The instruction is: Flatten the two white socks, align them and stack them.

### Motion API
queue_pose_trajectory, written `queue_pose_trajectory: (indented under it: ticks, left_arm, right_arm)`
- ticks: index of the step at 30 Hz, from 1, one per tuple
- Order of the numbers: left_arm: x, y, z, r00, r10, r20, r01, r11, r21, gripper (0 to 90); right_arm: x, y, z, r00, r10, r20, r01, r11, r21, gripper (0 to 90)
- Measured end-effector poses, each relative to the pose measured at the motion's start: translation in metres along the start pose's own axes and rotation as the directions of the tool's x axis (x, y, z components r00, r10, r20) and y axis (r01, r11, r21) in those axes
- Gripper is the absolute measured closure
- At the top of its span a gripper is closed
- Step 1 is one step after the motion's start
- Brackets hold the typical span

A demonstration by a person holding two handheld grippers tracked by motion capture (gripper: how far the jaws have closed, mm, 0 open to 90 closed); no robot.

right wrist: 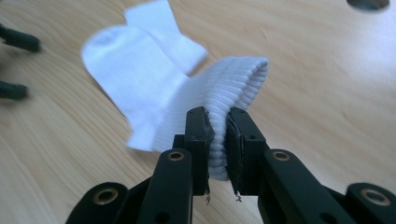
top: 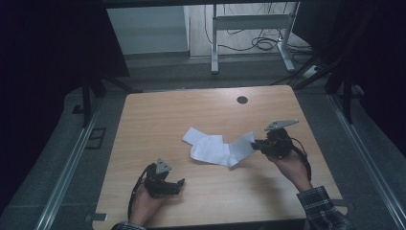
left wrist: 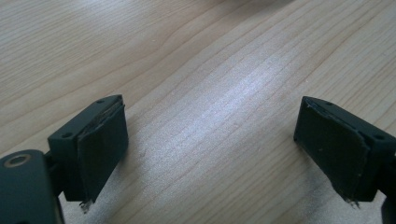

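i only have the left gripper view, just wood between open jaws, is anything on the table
Observer: Yes, a white sock lies mid-table, ahead and to the right of the left gripper.
Operator: is the other gripper on it
Observer: Yes. The right gripper is shut on its ribbed cuff.
Operator: is the sock flat
Observer: Not at the cuff. That end is lifted off the table; the rest lies rumpled on the wood.
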State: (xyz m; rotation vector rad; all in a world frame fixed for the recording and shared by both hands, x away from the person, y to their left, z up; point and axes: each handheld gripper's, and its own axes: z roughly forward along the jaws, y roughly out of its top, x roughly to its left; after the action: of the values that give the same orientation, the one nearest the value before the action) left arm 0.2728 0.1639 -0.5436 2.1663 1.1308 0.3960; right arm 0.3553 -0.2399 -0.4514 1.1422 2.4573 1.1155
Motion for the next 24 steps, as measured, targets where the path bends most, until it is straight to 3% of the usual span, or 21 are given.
queue_pose_trajectory:
  ticks: [1, 6, 10, 14, 17, 24]
  left_arm:
    - [0.000, 0.000, 0.000, 1.0000, -0.004, -0.001, 0.004, 1.0000, 0.001, 9.8]
    - [-0.001, 0.002, 0.000, 1.0000, -0.008, -0.002, 0.008, 0.9999, 0.013, 9.8]
    - [-0.002, 0.003, 0.000, 0.9999, -0.014, -0.007, 0.014, 0.9997, 0.019, 10.1]
    - [0.000, 0.005, -0.002, 0.9993, -0.031, -0.020, 0.031, 0.9991, 0.029, 16.4]
    - [0.002, 0.008, -0.003, 0.9993, -0.035, -0.015, 0.036, 0.9985, 0.040, 21.8]
    - [0.002, 0.033, -0.006, 0.9998, -0.015, -0.011, 0.015, 0.9994, -0.031, 32.1]
  right_arm:
    - [-0.005, -0.010, 0.003, 0.9999, 0.012, 0.012, -0.012, 1.000, 0.012, 78.6]
    - [-0.014, -0.029, 0.013, 0.9991, 0.030, 0.031, -0.031, 0.999, 0.042, 77.0]
    - [-0.018, -0.045, 0.022, 0.9977, 0.029, 0.061, -0.033, 0.997, 0.073, 69.1]
    - [-0.021, -0.052, 0.022, 0.9965, 0.033, 0.077, -0.037, 0.998, 0.050, 59.5]
    - [-0.024, -0.053, 0.017, 0.9954, 0.031, 0.091, -0.034, 0.999, 0.031, 57.8]
    - [-0.032, -0.059, 0.015, 0.9933, 0.051, 0.104, -0.053, 0.998, 0.018, 59.6]
